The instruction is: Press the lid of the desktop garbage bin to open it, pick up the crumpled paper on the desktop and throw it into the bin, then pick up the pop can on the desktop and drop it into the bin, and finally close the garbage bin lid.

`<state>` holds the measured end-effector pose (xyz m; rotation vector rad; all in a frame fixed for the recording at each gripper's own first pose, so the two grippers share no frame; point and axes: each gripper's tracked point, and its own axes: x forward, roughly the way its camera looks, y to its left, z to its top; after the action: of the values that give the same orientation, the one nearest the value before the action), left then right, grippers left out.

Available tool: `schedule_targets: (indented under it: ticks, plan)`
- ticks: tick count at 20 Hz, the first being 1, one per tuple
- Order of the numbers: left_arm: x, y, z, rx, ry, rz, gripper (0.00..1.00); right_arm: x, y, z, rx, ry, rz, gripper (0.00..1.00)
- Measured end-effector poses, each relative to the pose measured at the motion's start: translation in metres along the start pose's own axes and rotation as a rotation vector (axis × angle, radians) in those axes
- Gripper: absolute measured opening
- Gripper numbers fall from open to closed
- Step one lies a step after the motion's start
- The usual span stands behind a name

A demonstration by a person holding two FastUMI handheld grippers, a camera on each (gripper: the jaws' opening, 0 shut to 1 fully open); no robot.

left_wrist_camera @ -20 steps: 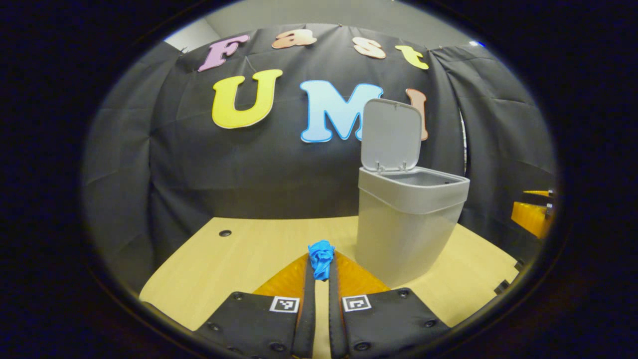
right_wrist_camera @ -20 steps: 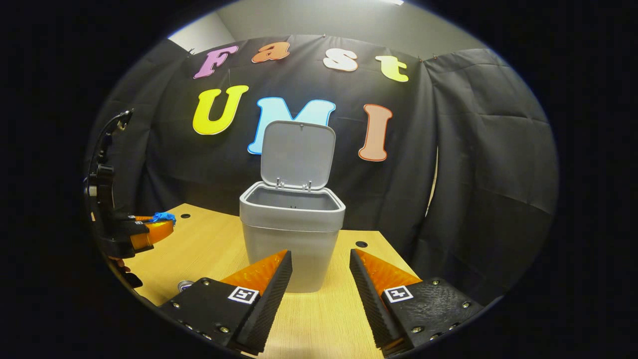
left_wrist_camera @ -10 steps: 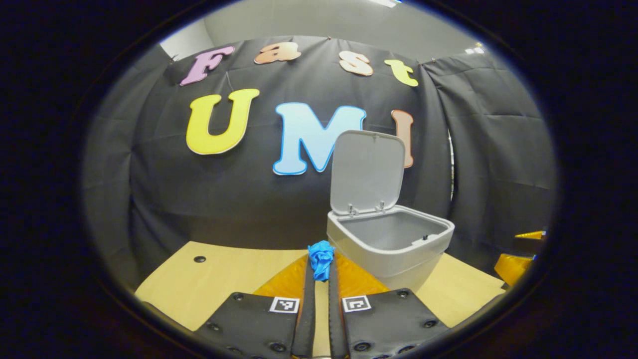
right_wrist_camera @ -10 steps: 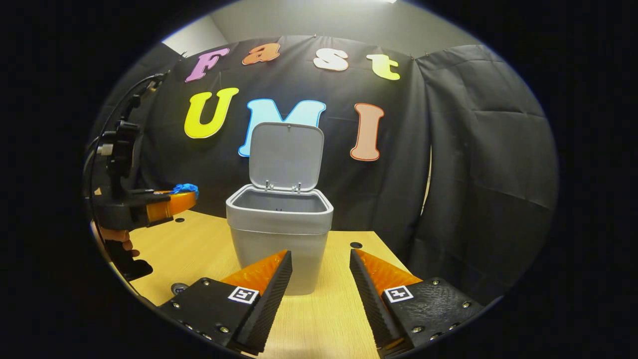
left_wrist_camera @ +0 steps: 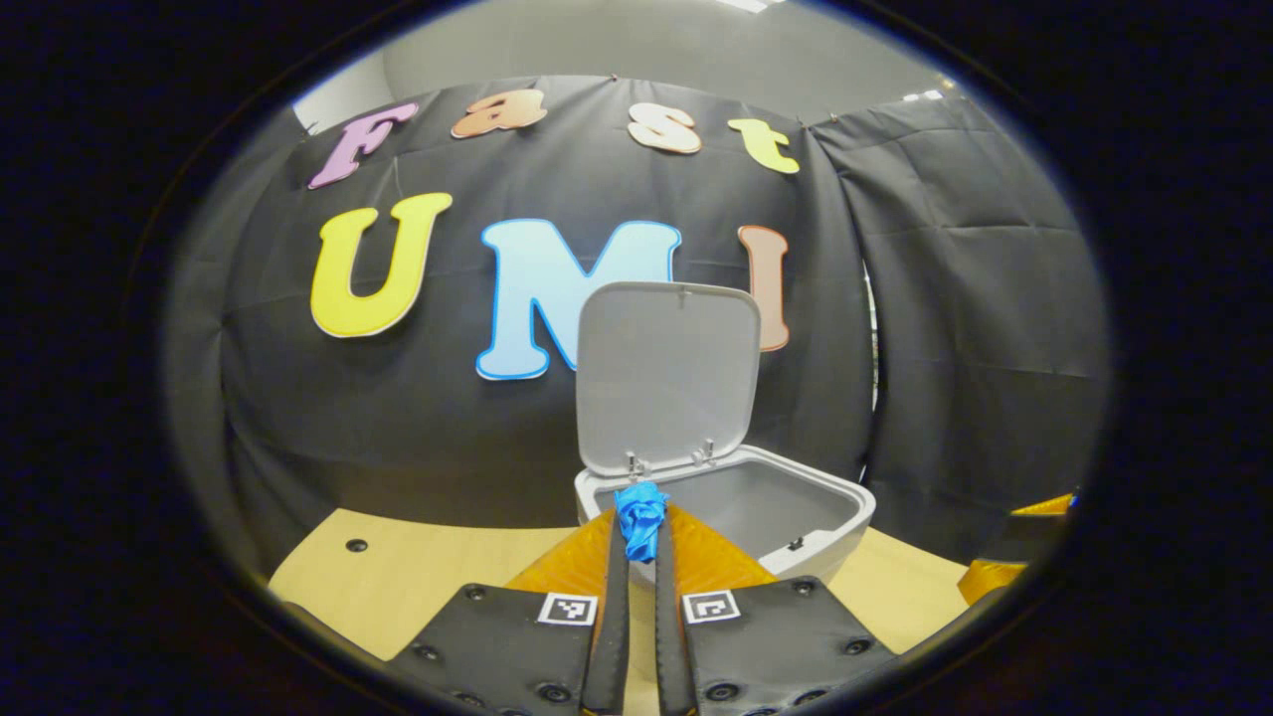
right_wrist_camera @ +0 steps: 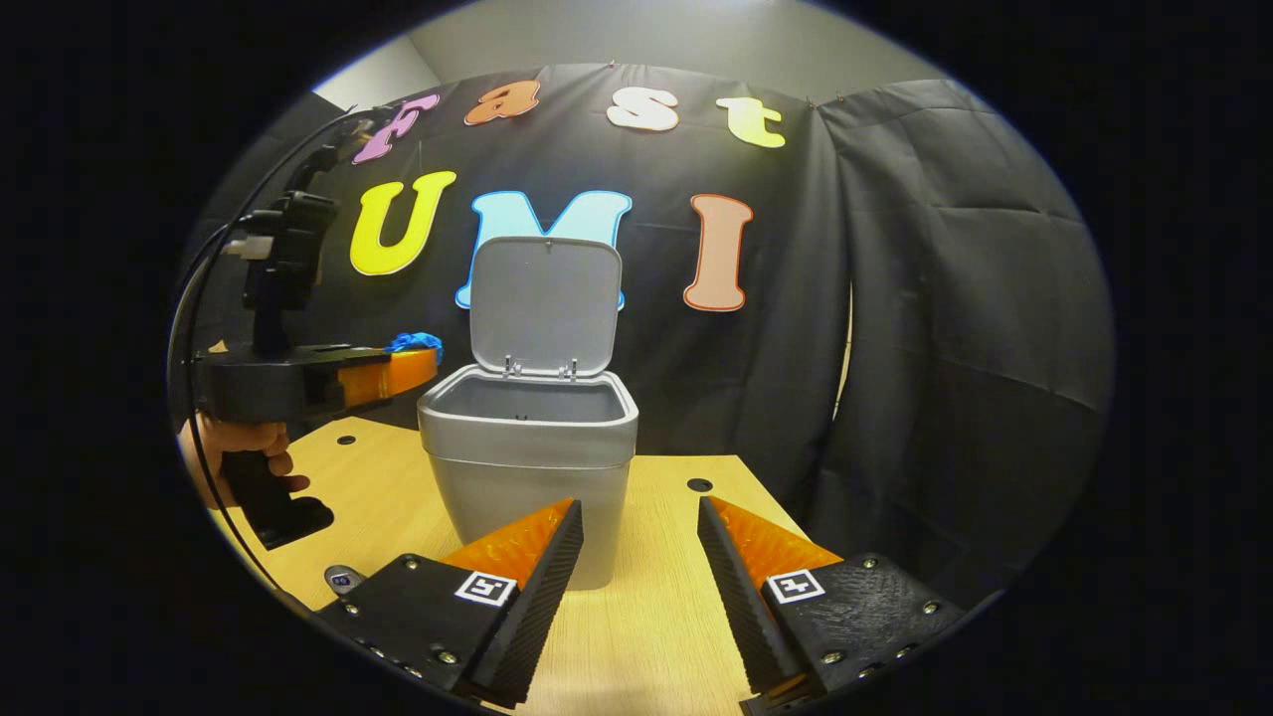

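Now the left gripper (left_wrist_camera: 636, 537), clamped on the crumpled blue paper (left_wrist_camera: 639, 517), seems just short of the open grey plastic bin's (right_wrist_camera: 527, 438) near rim; right gripper (right_wrist_camera: 636, 537) wide, empty

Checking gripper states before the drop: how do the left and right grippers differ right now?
The left gripper is shut on the blue crumpled paper; the right gripper is open and empty. The left is raised beside the bin rim; the right sits low over the table, in front of the bin. Both point toward the bin.
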<state>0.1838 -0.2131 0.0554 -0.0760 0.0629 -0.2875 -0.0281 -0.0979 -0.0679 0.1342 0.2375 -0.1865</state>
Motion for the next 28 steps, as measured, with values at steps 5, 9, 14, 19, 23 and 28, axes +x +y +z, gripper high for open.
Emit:
schedule_targets:
  ticks: [5,9,14,19,23,28]
  plan:
    - [0.022,-0.018,-0.011,0.010,0.029,-0.043,0.25,0.001,0.001,-0.007,0.000,0.011,-0.003,0.77]
    - [0.028,-0.026,-0.015,0.003,0.045,-0.078,0.39,0.001,-0.003,-0.009,0.004,0.018,-0.012,0.77]
    - [0.028,-0.021,-0.018,-0.018,0.047,-0.077,0.60,0.002,-0.006,-0.012,0.010,0.021,-0.018,0.77]
    - [0.021,-0.014,-0.018,-0.037,0.041,-0.065,0.86,0.001,0.003,-0.012,-0.004,0.016,0.005,0.77]
    - [0.006,-0.003,-0.016,-0.033,0.020,-0.037,0.88,0.000,0.016,-0.010,-0.021,0.009,0.040,0.77]
    - [-0.023,0.023,-0.017,-0.029,0.002,0.016,0.91,-0.001,0.044,-0.010,-0.015,-0.006,0.121,0.97]
